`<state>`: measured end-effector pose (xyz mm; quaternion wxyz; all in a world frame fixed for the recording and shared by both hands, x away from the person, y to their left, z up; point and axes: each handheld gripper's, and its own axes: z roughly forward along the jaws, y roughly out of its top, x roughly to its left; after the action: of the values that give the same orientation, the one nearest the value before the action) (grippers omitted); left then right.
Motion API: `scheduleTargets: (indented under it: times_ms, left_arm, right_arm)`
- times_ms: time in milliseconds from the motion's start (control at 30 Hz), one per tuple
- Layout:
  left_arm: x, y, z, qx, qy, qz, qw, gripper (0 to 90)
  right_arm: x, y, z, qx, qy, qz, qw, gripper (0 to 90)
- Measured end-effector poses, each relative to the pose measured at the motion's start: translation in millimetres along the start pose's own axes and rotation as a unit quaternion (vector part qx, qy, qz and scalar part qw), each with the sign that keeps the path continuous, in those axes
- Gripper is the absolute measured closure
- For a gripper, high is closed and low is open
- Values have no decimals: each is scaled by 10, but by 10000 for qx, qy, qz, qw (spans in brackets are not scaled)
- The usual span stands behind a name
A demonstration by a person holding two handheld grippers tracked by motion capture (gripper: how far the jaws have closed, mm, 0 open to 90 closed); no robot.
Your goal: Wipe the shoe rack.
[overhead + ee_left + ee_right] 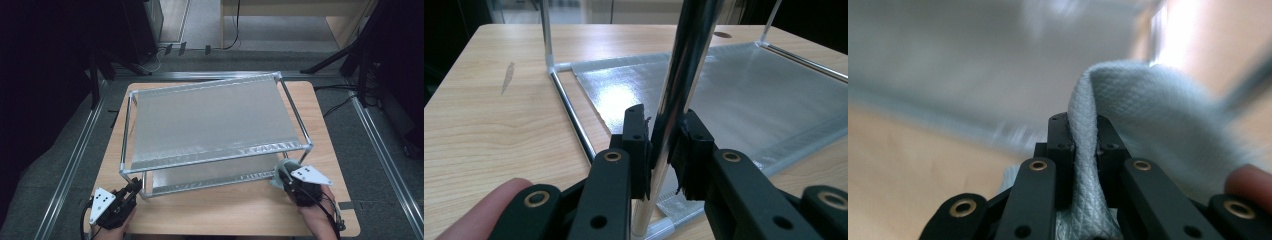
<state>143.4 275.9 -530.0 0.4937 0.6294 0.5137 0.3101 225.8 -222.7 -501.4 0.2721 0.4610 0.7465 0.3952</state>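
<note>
A two-tier metal rack (210, 120) with silvery shelves stands on the wooden table (235, 205). My left gripper (135, 186) is at the rack's front left corner. In the left gripper view, that gripper (663, 145) is shut on the chrome upright post (689, 60), with the lower shelf (744, 85) behind it. At the front right corner, beside the rack's leg, my right gripper (286, 176) holds a pale blue-grey cloth (278, 175). In the blurred right gripper view, the gripper (1084, 137) pinches a fold of the quilted cloth (1138, 110), which drapes off to the right.
The rack covers most of the tabletop, leaving a bare strip of wood along the front edge (225, 220) and on the left side (499, 115). Metal floor rails (75, 155) run along both sides of the table. Dark stands and cables lie on the floor behind.
</note>
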Motion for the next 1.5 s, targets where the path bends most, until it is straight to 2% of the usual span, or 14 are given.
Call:
scheduleTargets:
  times_ms: [100,233,367,500,600,667,767,833,933,1000,1033,1200,1300,1500]
  left_arm:
    - [-3,2,4,10,-5,-16,10000,781]
    - [2,5,4,21,-39,-102,9999,778]
    - [-10,5,7,24,-17,-118,9999,778]
    - [-12,3,2,27,-21,-98,9999,778]
    - [-15,0,2,26,-25,-89,10000,778]
    - [-18,-1,2,22,-21,-84,10000,778]
    - [-19,-2,3,20,-17,-74,10000,779]
    - [-21,-3,2,18,-8,-43,10000,779]
    - [-26,-4,0,26,-3,-18,10000,780]
    - [-27,-4,0,21,-4,-28,10000,780]
    - [-27,-4,0,23,-5,-27,10000,780]
    - [-31,-4,-1,27,-23,-10,10000,780]
    - [-34,-5,1,24,-27,-9,10000,781]
    - [-32,-8,3,32,-50,3,10000,781]
  right_arm:
    - [-29,152,-242,-565,-355,97,9977,800]
    - [-63,258,-443,-1015,-364,130,9941,793]
    - [-137,103,-247,-526,-209,363,9977,815]
    - [-165,-151,76,407,-184,201,9988,820]
    - [-204,-227,160,592,-34,235,9980,826]
    - [-200,-182,112,454,-134,217,9986,828]
    - [-166,-51,-48,-157,-324,80,9993,831]
    - [-123,44,-179,-676,-445,35,9967,832]
    - [-35,129,-337,-1476,-687,-205,9864,832]
    - [-3,141,-357,-1655,-758,-255,9830,832]
    - [-1,131,-333,-1608,-760,-265,9837,831]
    - [-74,-74,-1,-620,-687,-175,9956,828]
    - [-98,-162,138,-163,-670,-137,9975,828]
    - [-101,-201,207,28,-666,-87,9977,828]
